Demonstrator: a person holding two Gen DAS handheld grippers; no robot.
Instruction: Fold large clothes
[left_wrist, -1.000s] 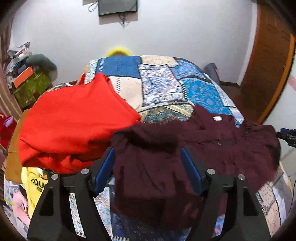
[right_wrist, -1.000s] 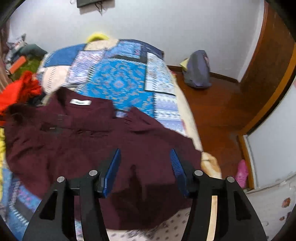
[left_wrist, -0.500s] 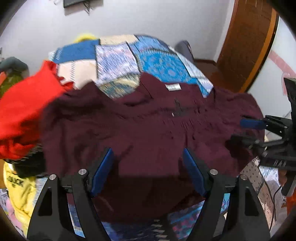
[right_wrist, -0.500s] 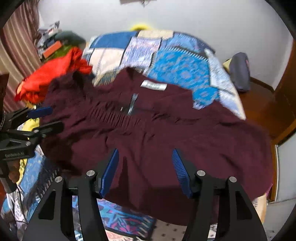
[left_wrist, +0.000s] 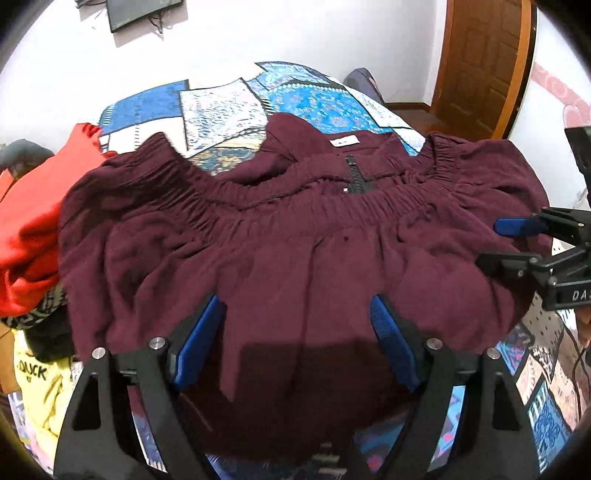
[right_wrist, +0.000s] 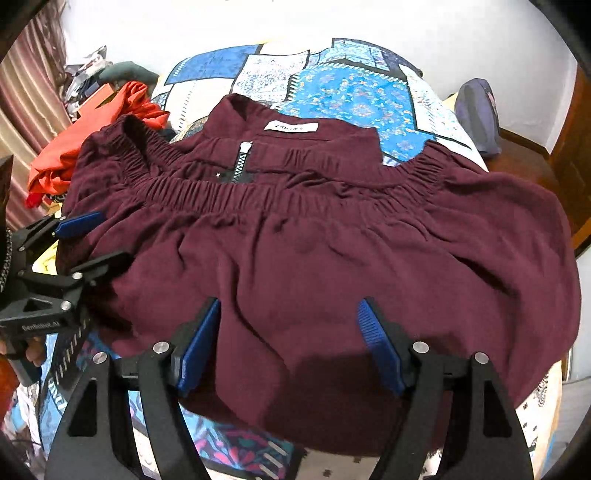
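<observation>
Left wrist: both claws (left_wrist: 295, 339) (right_wrist: 288, 339) opening over maroon garment (left_wrist: 295, 229).

Patchwork bedspread (left_wrist: 218, 110) in blue, white, turquoise panels covers bed. Orange-red garment (left_wrist: 33, 206) heaped at bed's left side; yellow printed shirt (left_wrist: 40, 384) below it, near edge. Dark wall-mounted screen (left_wrist: 144, 11) high on white wall, cables dangling. Brown wooden door (left_wrist: 480, 62) at right. Grey-purple bag (right_wrist: 478, 114) on wooden floor beside bed, against wall. Striped curtain (right_wrist: 26, 107) at far left; cluttered pile (right_wrist: 92, 70) of boxes, cloth beside it.
</observation>
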